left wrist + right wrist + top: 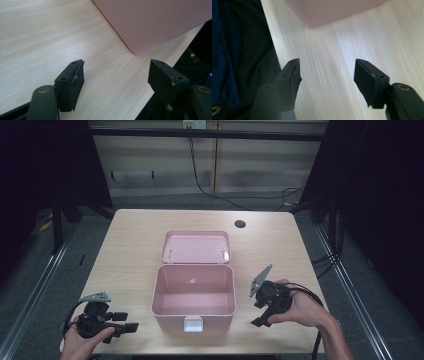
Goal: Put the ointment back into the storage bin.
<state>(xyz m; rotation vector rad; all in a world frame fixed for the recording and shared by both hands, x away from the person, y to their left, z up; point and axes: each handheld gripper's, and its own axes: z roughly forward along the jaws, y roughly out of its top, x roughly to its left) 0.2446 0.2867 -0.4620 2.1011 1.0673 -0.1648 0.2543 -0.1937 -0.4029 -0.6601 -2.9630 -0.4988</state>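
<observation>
Both hand-held grippers, left [131, 326] and right [259, 322], gape empty beside the open box [194, 312] on the counter [130, 245]. Risk: a nudge probably slides the light box.

Black left tool [131, 321], grey three-cornered plate [95, 297]; black right tool [258, 314].

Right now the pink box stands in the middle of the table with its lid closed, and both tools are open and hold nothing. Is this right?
Not quite: the lid is open, laid back behind the pink box, and the high view shows the bare inside. The rest holds: the box stands mid-table, and the left tool and right tool are open and hold nothing.
</observation>
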